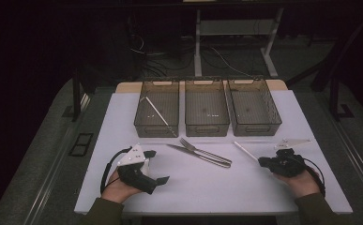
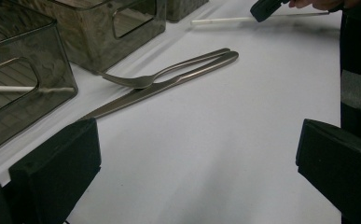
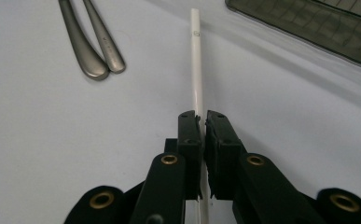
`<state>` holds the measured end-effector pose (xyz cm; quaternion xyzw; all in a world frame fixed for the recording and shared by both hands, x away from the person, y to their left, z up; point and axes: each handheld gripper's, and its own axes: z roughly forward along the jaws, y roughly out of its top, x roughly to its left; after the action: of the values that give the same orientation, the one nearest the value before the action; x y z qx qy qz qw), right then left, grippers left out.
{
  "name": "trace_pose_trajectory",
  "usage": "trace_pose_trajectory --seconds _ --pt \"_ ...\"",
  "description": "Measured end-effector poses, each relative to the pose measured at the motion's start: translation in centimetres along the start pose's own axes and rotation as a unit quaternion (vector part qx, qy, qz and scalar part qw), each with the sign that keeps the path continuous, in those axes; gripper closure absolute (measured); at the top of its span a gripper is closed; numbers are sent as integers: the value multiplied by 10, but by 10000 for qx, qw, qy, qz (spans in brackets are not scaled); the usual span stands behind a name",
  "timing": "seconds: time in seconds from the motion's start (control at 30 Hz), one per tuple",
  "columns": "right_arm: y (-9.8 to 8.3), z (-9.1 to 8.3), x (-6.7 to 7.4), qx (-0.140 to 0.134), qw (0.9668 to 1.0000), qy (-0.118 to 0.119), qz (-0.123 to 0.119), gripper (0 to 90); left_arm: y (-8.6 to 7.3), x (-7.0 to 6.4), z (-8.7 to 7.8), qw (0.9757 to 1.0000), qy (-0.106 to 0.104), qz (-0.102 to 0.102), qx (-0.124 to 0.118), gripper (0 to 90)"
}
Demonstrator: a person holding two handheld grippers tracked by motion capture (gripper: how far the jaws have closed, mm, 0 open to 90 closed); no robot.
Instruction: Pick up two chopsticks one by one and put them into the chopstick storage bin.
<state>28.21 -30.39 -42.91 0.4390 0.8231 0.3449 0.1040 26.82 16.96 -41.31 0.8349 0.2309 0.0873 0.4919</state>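
Left gripper [image 1: 156, 166] rests idle on the white surface [image 1: 202, 183], jaws released and empty. One white stick [image 1: 159, 116] already lies in the left bin [image 1: 156, 108]; judged roughly a quarter done. Fork [image 1: 202, 151] and knife [image 1: 195, 154] lie crossed at centre, unsorted, clear of the route. Middle bin [image 1: 206, 108] and right bin [image 1: 253, 107] stand empty. Right gripper [image 1: 262, 162] has its jaws clenched on the second white stick [image 3: 196, 60], low over the surface.

The high view looks forward and down over the white table [image 1: 207, 183] from the person's side. The left gripper view sits low, facing across the fork [image 2: 145, 80] and knife [image 2: 136, 95]. The right gripper view looks closely along a white stick [image 3: 196, 70], sharing those handles.
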Motion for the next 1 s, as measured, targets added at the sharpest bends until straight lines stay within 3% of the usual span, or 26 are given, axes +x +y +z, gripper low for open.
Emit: trace_pose_trajectory --seconds 0.5,1.0 --pt "12 -17 2 -387 9988 314 15 849 -4 4 0 9999 -98 -18 -102 0" --pt "40 -21 13 -679 9961 526 -192 849 -6 1 4 9998 -167 10 -96 0"
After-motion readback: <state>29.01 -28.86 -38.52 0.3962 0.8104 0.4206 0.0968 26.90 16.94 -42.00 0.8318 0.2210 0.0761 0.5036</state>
